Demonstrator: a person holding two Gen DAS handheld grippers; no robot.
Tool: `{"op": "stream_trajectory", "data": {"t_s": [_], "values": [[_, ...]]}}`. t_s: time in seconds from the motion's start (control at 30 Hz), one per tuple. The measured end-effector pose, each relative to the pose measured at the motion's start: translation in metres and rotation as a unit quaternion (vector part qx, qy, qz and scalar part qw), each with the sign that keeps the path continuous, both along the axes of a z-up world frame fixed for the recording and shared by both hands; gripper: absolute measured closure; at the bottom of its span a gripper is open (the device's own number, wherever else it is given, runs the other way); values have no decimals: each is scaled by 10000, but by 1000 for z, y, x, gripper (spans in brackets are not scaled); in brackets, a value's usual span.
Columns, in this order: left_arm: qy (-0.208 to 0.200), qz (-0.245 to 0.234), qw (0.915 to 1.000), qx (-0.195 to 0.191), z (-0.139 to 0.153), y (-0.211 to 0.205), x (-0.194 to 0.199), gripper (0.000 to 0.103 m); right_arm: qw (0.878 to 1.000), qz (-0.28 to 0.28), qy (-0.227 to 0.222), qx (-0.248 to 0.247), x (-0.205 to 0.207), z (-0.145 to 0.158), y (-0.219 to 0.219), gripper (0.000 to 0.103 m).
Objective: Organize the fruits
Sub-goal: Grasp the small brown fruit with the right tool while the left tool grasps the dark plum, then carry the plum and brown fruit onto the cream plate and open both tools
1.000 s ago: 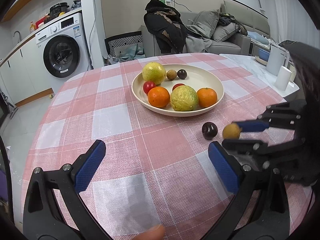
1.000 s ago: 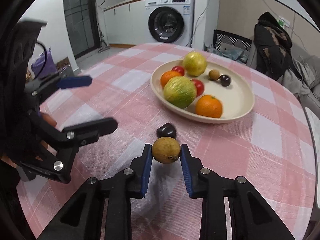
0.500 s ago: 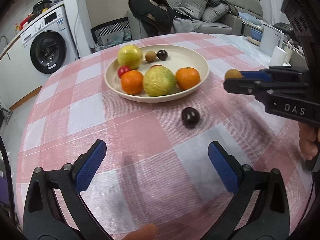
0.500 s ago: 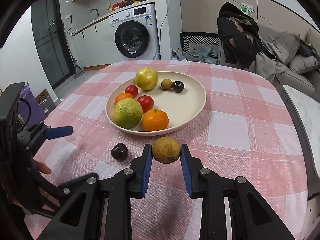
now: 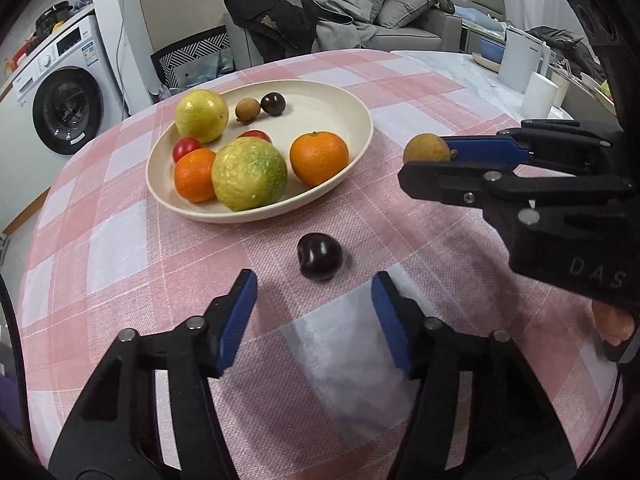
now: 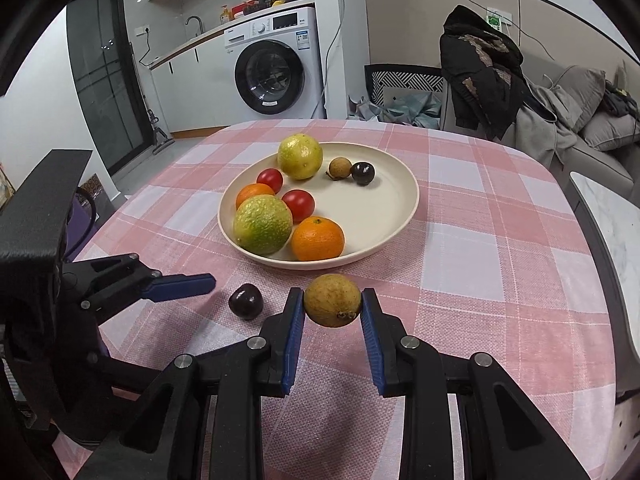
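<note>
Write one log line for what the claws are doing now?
right claw: shut on brown fruit | left claw: just been closing, near dark cherry, not gripping

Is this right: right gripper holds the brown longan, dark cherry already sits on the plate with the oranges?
Not quite. The right gripper does hold the brown longan, but the loose dark cherry lies on the tablecloth, short of the plate, per the left wrist view.

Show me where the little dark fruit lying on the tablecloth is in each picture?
Left wrist view: the dark fruit lies near the middle, just ahead of the left gripper.
Right wrist view: the dark fruit sits lower left, beside the right gripper.
Shared landmark: the cream plate, behind it in both.
</note>
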State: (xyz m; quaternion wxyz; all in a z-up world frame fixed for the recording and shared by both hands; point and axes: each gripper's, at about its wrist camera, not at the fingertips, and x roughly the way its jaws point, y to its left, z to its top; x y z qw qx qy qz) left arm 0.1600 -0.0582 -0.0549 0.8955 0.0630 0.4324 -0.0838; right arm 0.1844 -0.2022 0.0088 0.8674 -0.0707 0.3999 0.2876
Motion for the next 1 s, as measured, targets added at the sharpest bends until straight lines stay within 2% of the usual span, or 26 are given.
{"op": "stream_trajectory", "data": {"t_s": [0.37,0.7,1.0], "values": [[38,-48,9999,-104,2,-1,8,82,10000,33,-1,16,0,2,-1,74],[-130,-84,9997,-197,9,2,4,84,10000,11,12,9,2,1,0,74],[-551,21,9978,-355,33,16,-11,84,9998,-95,-5,148,4,2,-6,74]]}}
